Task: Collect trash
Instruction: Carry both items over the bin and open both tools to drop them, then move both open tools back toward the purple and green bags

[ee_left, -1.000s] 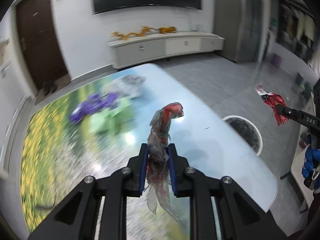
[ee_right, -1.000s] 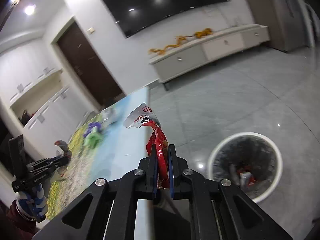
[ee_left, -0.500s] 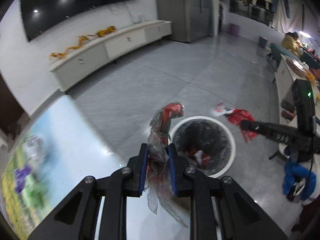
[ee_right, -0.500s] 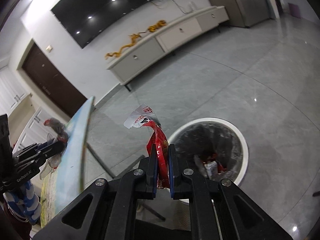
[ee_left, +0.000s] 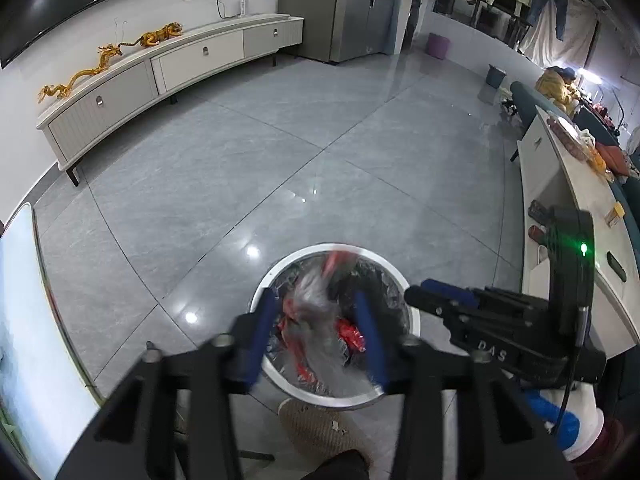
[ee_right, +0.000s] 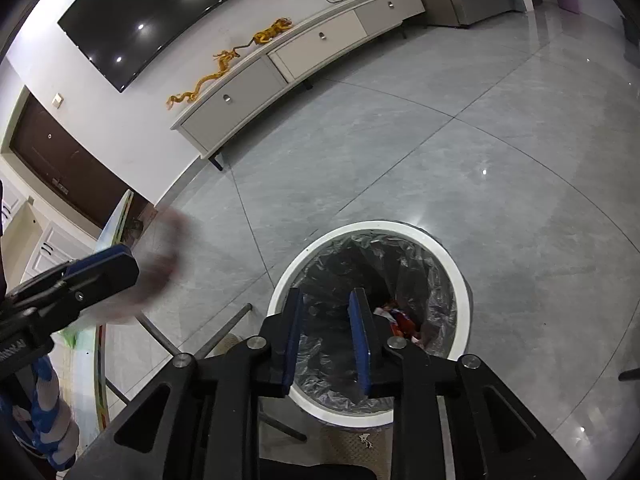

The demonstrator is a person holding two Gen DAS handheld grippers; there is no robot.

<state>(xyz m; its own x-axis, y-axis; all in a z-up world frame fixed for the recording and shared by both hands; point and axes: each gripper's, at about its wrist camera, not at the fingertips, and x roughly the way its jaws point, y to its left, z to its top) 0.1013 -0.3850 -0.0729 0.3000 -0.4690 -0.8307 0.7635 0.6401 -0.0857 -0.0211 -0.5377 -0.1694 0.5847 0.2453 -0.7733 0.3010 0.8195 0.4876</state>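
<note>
A white-rimmed waste bin with a plastic liner stands on the grey floor under both grippers. My left gripper hangs over it, jaws opening. A crumpled clear-and-red plastic wrapper shows as a blur between the blue pads, loose from them. In the right wrist view my right gripper is above the bin, jaws opening with nothing between them. A red snack wrapper lies in the bin. My left gripper shows at the left there, and my right gripper sits to the right of the bin.
The printed table's edge runs along the left, with its metal leg close to the bin. A woven slipper sits just before the bin. A white counter stands at the right and a TV cabinet by the far wall.
Both grippers swung from the table to above the bin and their jaws parted. The red wrapper left the right gripper and lies in the bin. The clear wrapper has come loose from the left pads.
</note>
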